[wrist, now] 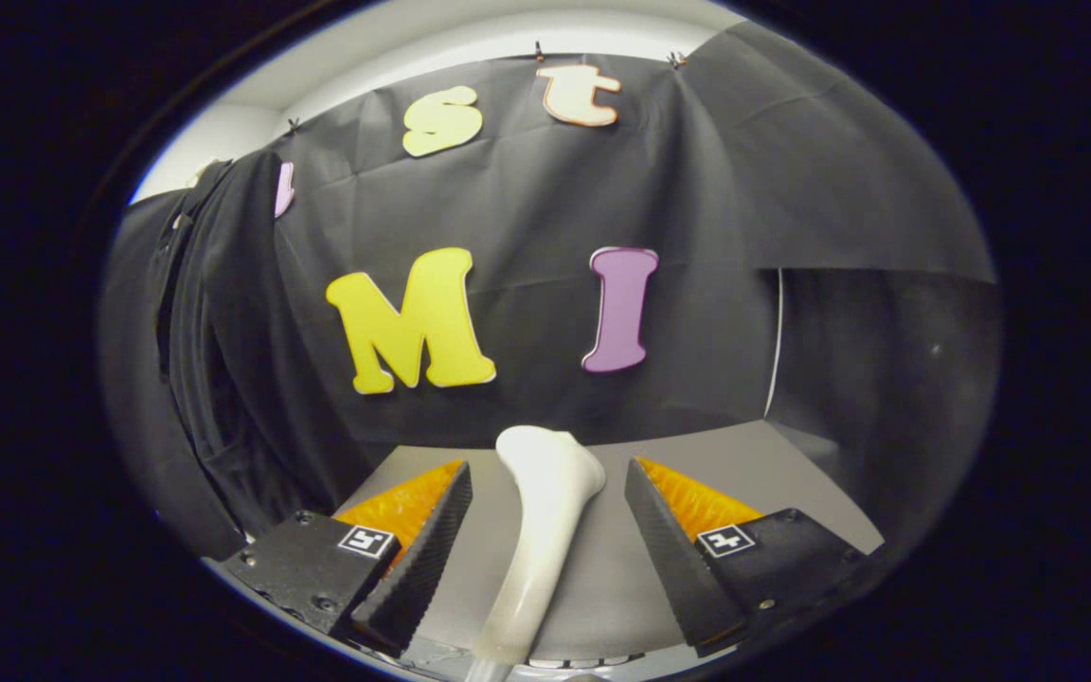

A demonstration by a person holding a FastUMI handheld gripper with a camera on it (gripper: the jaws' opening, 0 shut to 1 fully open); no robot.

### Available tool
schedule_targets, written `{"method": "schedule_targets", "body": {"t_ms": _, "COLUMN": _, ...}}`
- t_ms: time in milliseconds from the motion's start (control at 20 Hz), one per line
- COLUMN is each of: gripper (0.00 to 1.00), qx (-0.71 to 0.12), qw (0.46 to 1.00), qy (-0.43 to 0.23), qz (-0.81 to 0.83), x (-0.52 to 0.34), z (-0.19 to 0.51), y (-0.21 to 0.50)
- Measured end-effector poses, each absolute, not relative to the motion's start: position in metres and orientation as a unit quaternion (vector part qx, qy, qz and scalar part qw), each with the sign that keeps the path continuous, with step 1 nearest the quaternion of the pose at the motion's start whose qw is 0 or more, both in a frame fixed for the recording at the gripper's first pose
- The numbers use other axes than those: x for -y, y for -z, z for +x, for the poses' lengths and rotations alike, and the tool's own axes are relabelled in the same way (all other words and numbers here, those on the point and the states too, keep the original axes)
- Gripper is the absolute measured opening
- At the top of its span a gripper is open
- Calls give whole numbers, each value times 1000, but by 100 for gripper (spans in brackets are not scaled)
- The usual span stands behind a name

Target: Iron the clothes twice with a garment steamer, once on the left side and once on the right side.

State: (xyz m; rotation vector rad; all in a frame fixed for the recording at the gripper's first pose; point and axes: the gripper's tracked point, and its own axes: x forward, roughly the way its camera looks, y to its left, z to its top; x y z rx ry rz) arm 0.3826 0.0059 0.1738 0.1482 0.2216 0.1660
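A white garment steamer (543, 530) lies on the grey table (744, 464), its handle running back toward me and its flared head pointing away at the booth wall. My gripper (547, 493) is open, one finger on each side of the steamer's neck, with a clear gap to both fingers (432, 549). A dark garment (214, 341) hangs to the left of the fingers, beyond the table's left edge, draped in vertical folds.
The black cloth wall stands just past the table's far edge. A thin white cord (777, 341) runs down the wall on the right. Bare tabletop lies to the right of the steamer.
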Motion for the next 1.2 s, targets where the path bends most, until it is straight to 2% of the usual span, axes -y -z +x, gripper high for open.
{"method": "schedule_targets", "body": {"t_ms": 100, "gripper": 96, "qx": -140, "qw": 982, "qy": -91, "qz": 85, "x": -8, "z": 390, "y": -160}}
{"method": "schedule_targets", "body": {"t_ms": 150, "gripper": 89, "qx": -155, "qw": 979, "qy": -93, "qz": 90, "x": -8, "z": 392, "y": -152}}
{"method": "schedule_targets", "body": {"t_ms": 200, "gripper": 87, "qx": -168, "qw": 976, "qy": -97, "qz": 98, "x": -11, "z": 394, "y": -146}}
{"method": "schedule_targets", "body": {"t_ms": 450, "gripper": 78, "qx": -236, "qw": 960, "qy": -104, "qz": 107, "x": -13, "z": 404, "y": -116}}
{"method": "schedule_targets", "body": {"t_ms": 750, "gripper": 57, "qx": -281, "qw": 940, "qy": -113, "qz": 155, "x": -19, "z": 401, "y": -97}}
{"method": "schedule_targets", "body": {"t_ms": 850, "gripper": 51, "qx": -289, "qw": 937, "qy": -107, "qz": 162, "x": -21, "z": 404, "y": -95}}
{"method": "schedule_targets", "body": {"t_ms": 950, "gripper": 46, "qx": -287, "qw": 933, "qy": -129, "qz": 174, "x": -30, "z": 403, "y": -99}}
{"method": "schedule_targets", "body": {"t_ms": 1200, "gripper": 39, "qx": -259, "qw": 936, "qy": -147, "qz": 189, "x": -34, "z": 398, "y": -115}}
